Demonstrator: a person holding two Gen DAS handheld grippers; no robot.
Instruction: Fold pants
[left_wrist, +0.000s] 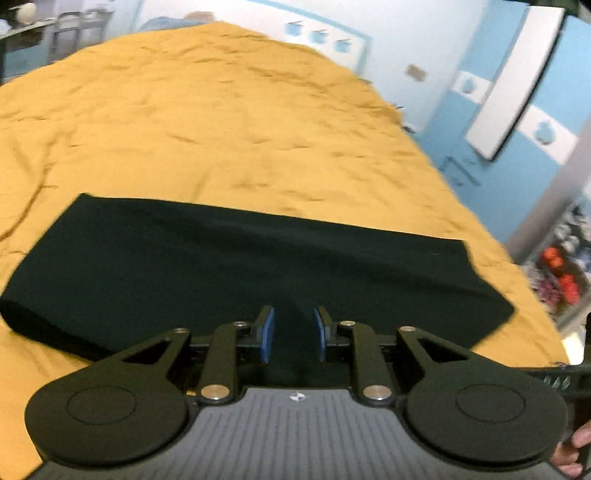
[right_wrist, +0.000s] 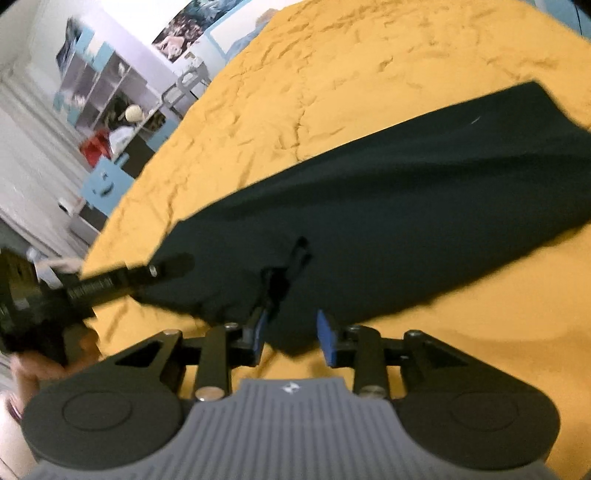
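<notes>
Black pants (left_wrist: 236, 266) lie flat and folded as a long band across the mustard yellow bedspread (left_wrist: 221, 122). My left gripper (left_wrist: 293, 332) is open, with its blue pads just above the near edge of the pants and nothing between them. In the right wrist view the pants (right_wrist: 388, 206) run from the upper right down to the gripper. My right gripper (right_wrist: 291, 332) is open over the near corner of the pants, beside a drawstring (right_wrist: 291, 266). The left gripper's body (right_wrist: 92, 284) shows at the left edge.
The bed's right edge drops to a blue and white wardrobe (left_wrist: 517, 122). Shelves with toys (right_wrist: 107, 107) and a blue drawer unit (right_wrist: 103, 184) stand beyond the bed's left edge. A hand (right_wrist: 33, 369) holds the left gripper.
</notes>
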